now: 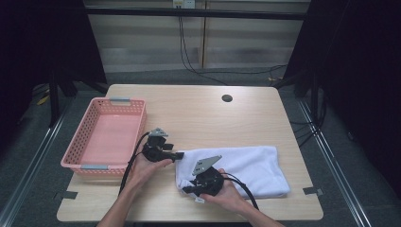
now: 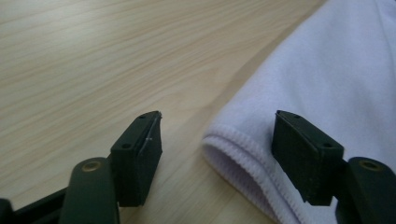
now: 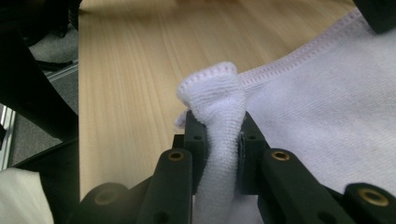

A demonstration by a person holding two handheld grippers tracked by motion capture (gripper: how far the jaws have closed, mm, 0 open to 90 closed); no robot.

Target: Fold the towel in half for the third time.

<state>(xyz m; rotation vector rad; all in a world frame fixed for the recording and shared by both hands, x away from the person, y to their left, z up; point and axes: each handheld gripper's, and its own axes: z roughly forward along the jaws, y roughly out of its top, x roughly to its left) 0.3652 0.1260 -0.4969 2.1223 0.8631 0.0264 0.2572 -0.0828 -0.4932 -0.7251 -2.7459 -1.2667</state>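
Now I am pinching a corner of the white towel [image 3: 219,121] with my right gripper [image 3: 219,140]; my left gripper [image 2: 217,140] is hovering open, straddling the towel's hem.

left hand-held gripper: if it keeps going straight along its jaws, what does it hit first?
Most likely the white towel: the left hand-held gripper stands open with the towel's hemmed corner between its jaws, one jaw over bare table. Depth is hard to judge.

high view: overhead, facing forward-down, far | gripper views: low, close along jaws | shared: towel [image 1: 246,163] on desk [image 1: 198,113]
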